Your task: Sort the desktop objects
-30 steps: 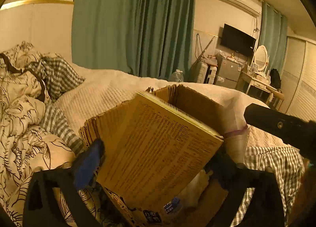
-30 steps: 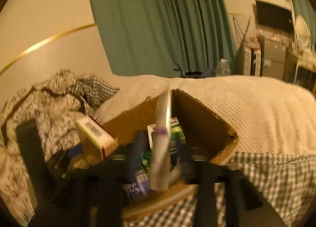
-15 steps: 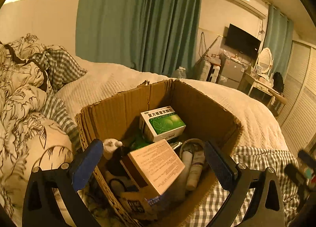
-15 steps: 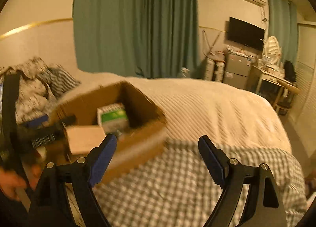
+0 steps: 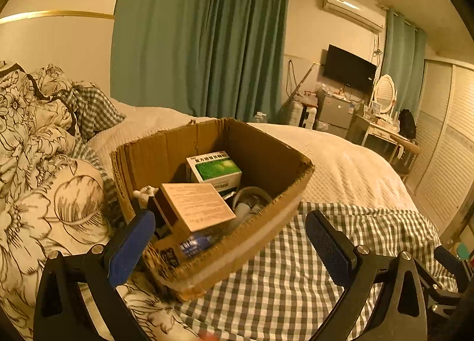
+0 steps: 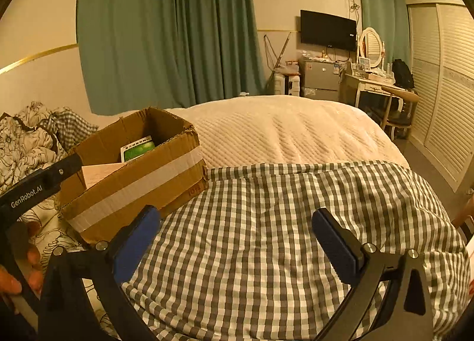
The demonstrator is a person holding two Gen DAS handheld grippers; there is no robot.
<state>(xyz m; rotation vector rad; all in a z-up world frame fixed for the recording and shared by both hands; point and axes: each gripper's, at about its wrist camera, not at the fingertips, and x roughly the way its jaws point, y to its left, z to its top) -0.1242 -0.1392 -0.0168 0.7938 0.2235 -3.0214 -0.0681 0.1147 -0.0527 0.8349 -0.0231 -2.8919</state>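
Note:
An open cardboard box [image 5: 296,175] stands on the bed. Inside it lie a green and white carton [image 5: 216,169], a tan printed carton [image 5: 195,204] and a white tube [image 5: 246,207]. My left gripper [image 5: 228,225] is open just short of the box's near wall, with nothing between its pads. My right gripper [image 6: 237,219] hovers over the checked blanket [image 6: 296,207], to the right of the box [image 6: 133,181]; its jaws are opening with nothing between them. In the right wrist view the left gripper's finger [image 6: 44,181] shows beside the box, with a hand [image 6: 17,275] below it.
Floral bedding [image 5: 44,193] is piled left of the box. A cream quilt [image 6: 281,130] covers the far side of the bed. A dressing table [image 6: 379,83] with a chair, a small fridge and louvred wardrobe doors stand at the far right.
The left gripper let go of the tan carton, which now lies in the box, and drew back. The right gripper left the tube in the box, swung right over the checked blanket and opened.

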